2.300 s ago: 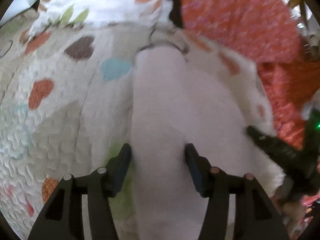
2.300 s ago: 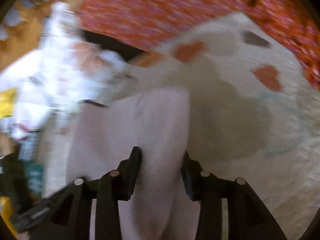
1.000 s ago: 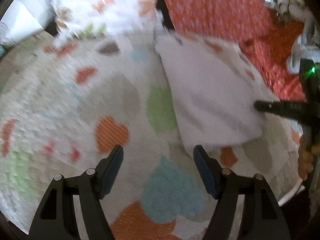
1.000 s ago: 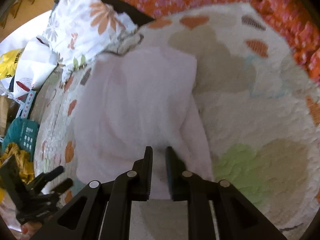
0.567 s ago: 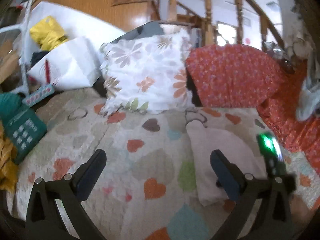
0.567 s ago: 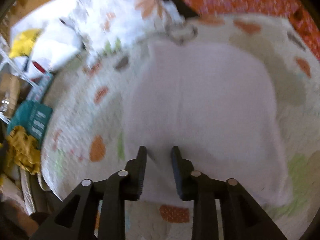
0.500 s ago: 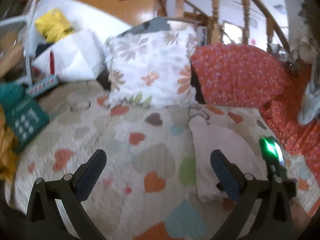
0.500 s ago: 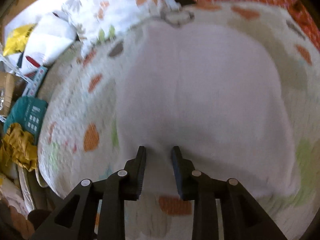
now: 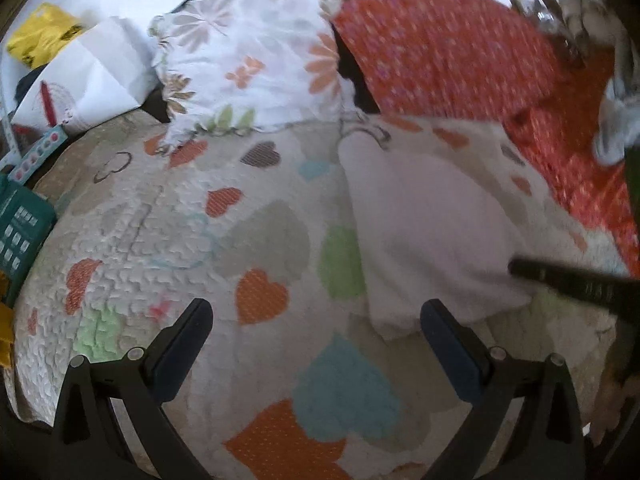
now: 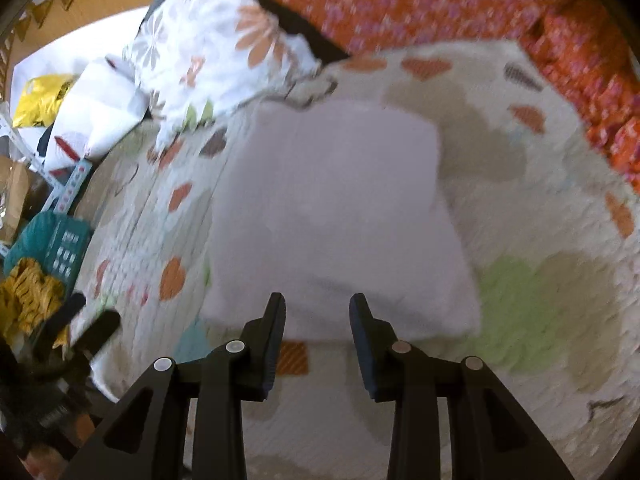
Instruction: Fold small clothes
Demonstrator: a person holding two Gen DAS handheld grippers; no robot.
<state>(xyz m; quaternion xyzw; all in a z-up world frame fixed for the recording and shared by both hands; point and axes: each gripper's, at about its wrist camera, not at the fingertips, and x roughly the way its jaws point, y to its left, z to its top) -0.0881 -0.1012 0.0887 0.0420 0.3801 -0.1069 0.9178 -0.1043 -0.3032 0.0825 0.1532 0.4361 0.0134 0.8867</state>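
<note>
Left tool [image 9: 316, 320] spread wide above quilt [image 9: 160, 240], right tool [image 10: 318, 304] parted near folded white garment [image 10: 332, 216].

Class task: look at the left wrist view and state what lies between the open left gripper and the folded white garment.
Only bare heart-print quilt separates the left gripper from the white garment, seen in the left wrist view.

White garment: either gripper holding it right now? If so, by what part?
Nothing is held. The left gripper and the right gripper are both open, and the white garment lies folded on the quilt.
</note>
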